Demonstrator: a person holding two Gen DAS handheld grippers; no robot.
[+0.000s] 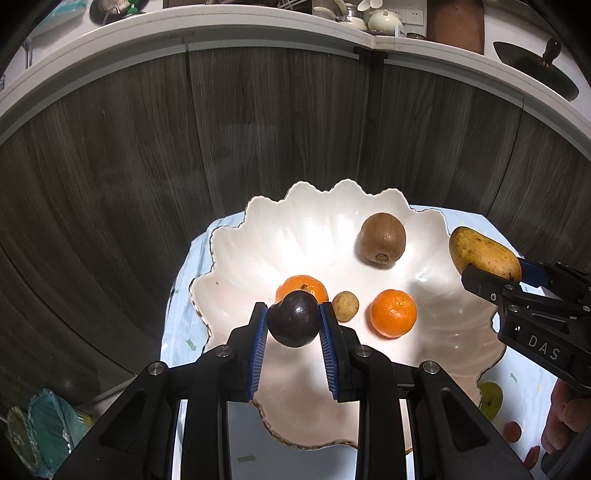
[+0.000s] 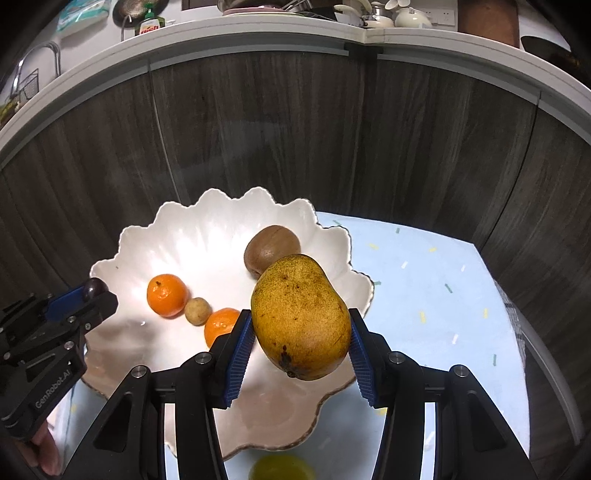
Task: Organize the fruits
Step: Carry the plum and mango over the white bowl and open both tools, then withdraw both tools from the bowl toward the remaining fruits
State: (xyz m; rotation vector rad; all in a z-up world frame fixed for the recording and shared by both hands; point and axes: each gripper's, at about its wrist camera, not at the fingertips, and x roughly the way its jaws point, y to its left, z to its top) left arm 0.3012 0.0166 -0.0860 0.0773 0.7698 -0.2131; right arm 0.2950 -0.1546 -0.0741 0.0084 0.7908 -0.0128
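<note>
Teapot [image 1: 384,19], wok lid [image 1: 535,68] on counter [image 1: 184,33].

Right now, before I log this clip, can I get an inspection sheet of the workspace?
Surface: pale blue cloth with coloured flecks.
Job's things: white scalloped bowl holding a kiwi, two oranges and a small tan fruit.
Clutter: nothing seen on the cloth.
Grippers: left gripper shut on a dark fruit; right gripper shut on a mango; both over the bowl.
Cables: nothing seen.
Surroundings: dark wood cabinets, crockery on the counter above.
</note>
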